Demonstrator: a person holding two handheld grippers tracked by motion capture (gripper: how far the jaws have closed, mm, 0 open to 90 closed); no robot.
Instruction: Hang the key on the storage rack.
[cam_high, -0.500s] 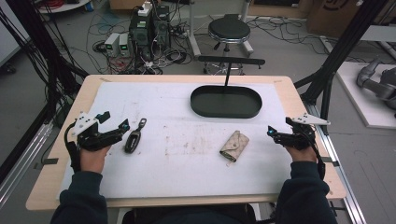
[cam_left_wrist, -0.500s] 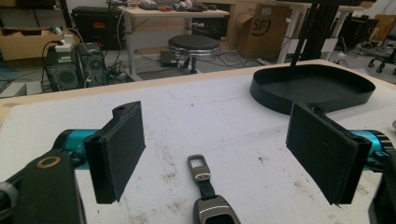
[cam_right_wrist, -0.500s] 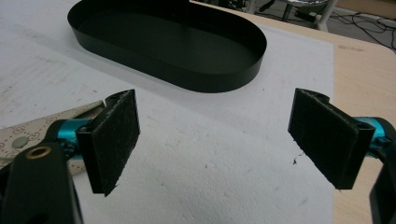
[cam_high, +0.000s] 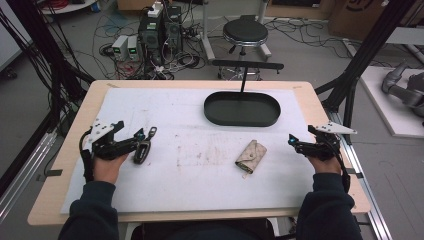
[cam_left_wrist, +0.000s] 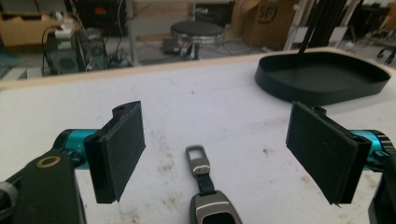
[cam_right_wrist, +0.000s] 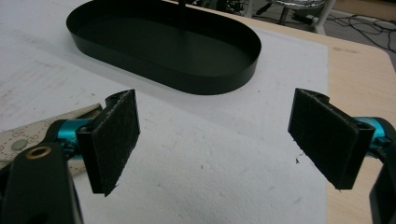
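Both forearms come in from the near edge in dark sleeves, well apart. The left hand (cam_high: 107, 167) holds the left gripper (cam_high: 137, 139) low and roughly level, angled inward, its jaws spread wide with nothing clamped. The right hand (cam_high: 322, 162) holds the right gripper (cam_high: 291, 141) pointing inward, seemingly just above the surface, its jaws also wide apart and gripping nothing.

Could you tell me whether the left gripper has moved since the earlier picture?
Yes. The left gripper has advanced toward the key fob, its open jaws now straddling it.
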